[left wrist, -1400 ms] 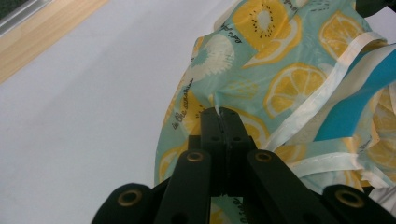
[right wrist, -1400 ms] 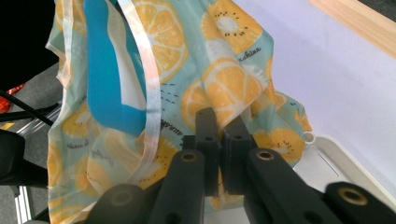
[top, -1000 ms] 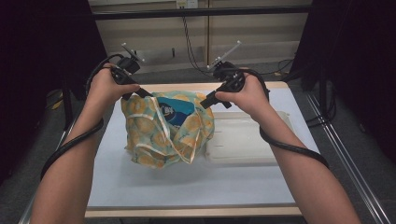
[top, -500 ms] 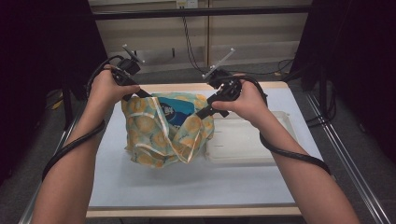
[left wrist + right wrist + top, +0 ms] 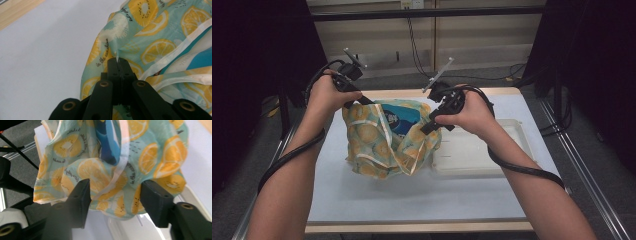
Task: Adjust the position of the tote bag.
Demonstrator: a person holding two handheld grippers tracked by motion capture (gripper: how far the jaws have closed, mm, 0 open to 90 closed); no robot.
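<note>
Dark curtains flank the scene, pale wall panels and trailing cables sit behind, and the white-covered surface [image 5: 377,200] with its wooden edge is where it all happens. Centre stage is the fruit-print bag [image 5: 384,142], thin teal fabric covered in orange and lemon slices with pale trim, sitting left of the middle of the surface with its mouth pulled up. Inside the opening, a blue packet [image 5: 402,120] peeks out. Just to the bag's right lies a white tray [image 5: 477,152], flat on the surface, its near-left corner touching or tucked under the bag's fabric.

Over on the left, the left hand-held gripper [image 5: 362,100] is clamped tight on the bag's rim at the far-left corner; the left gripper view shows its jaws pressed together with a sliver of the printed fabric [image 5: 110,53] pinched at their tips, the cloth hanging away below. The person's left hand [image 5: 328,95] holds it raised above the surface.

On the right, the right hand-held gripper [image 5: 428,128] comes in at the bag's right side, angled down toward the fabric. Its jaws stand apart and have just been closing, and the right gripper view shows the bag's folded edge [image 5: 112,185] in the gap between them, with neither pad pressing on it. The right hand [image 5: 469,112] hovers over the tray's far-left end.
</note>
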